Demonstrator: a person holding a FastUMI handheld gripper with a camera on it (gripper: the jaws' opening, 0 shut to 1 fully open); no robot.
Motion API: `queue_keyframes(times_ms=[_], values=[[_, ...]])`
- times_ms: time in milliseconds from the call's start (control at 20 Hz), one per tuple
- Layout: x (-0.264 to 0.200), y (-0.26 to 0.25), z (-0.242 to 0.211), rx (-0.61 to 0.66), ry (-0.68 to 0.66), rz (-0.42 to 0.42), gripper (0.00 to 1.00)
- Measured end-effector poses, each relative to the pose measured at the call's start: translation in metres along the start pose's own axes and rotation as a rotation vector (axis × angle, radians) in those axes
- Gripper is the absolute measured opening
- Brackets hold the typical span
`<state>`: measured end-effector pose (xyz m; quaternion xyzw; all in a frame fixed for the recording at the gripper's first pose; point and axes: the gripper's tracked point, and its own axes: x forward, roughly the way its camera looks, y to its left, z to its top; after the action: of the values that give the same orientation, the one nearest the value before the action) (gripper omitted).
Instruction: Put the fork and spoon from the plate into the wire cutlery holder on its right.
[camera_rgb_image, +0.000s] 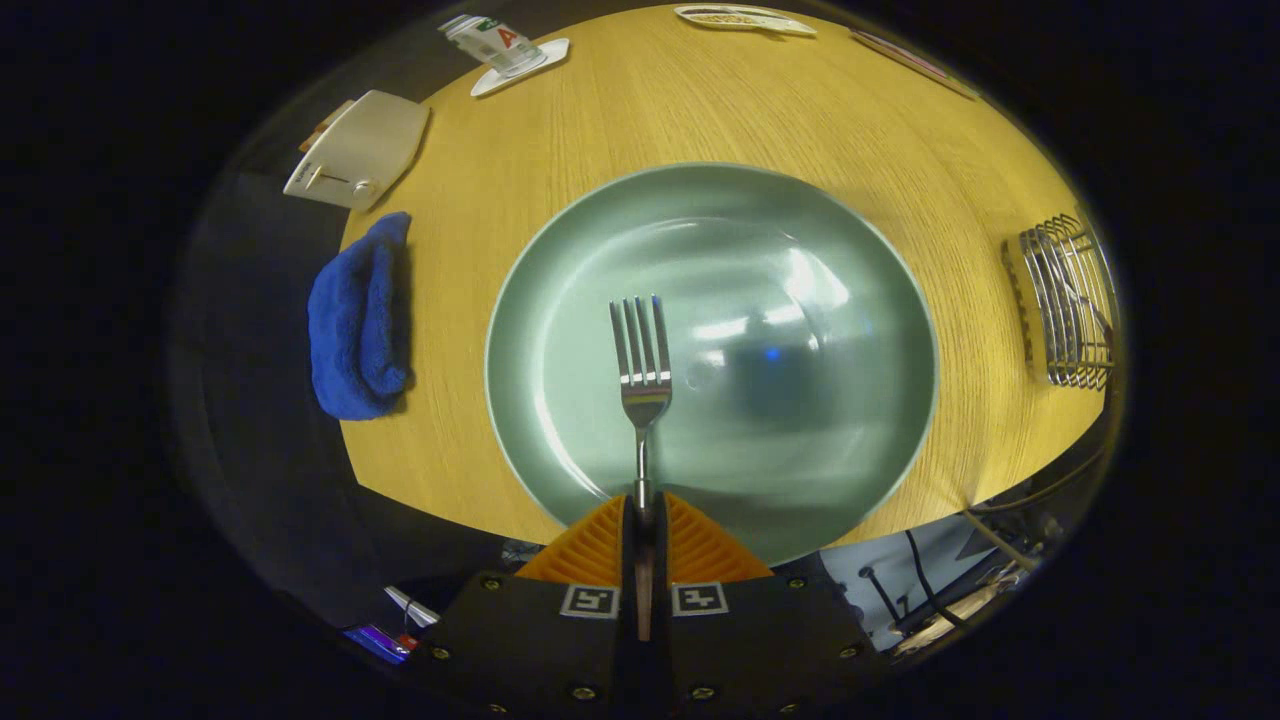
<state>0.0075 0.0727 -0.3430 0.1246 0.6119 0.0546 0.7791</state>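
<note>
Your gripper (642, 510) sits low in the centre of the frame, its two fingers (600, 550) pressed close together on the handle of the fork (642, 365). The handle runs down the narrow slot between them, so you are pinching the fork by its stem. The fork points straight up the frame, tines toward the top, its head over the middle of the plate (560, 440). You cannot tell from this view whether the tines touch the plate or hang just above it.

The plate is a wide, pale green dish that takes up the centre of the frame and lies just ahead of the fingers on the table (620, 120), a round wooden top. Its glaze shows bright reflections to the right of the fork.

The holder (1068, 300), a wire basket, stands at the right edge of the frame, well apart from the plate's rim. What lies inside it is too small and warped to make out.

A blue cloth (360, 320) is bunched at the left edge of the table, near the plate. In the upper left, a pale flat box (360, 148) overhangs the table's rim, and a clear cup (500, 42) rests on a small white saucer (530, 68) further up. At the top, a pale oval dish (745, 18) lies at the far edge.
</note>
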Motion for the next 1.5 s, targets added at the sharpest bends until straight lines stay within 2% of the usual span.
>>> queue_keyframes(times_ms=[100,150,200,400,1100,1500], values=[[-0.004,-0.001,0.006,0.003,-0.028,-0.004,0.05],[-0.010,0.000,0.009,0.018,-0.055,0.010,0.05],[-0.016,0.000,0.013,0.025,-0.078,0.022,0.01],[-0.032,-0.002,0.021,0.058,-0.141,0.061,0.01],[-0.086,-0.057,0.035,0.223,-0.315,0.077,0.00],[-0.123,-0.114,0.045,0.474,-0.439,0.100,0.01]])
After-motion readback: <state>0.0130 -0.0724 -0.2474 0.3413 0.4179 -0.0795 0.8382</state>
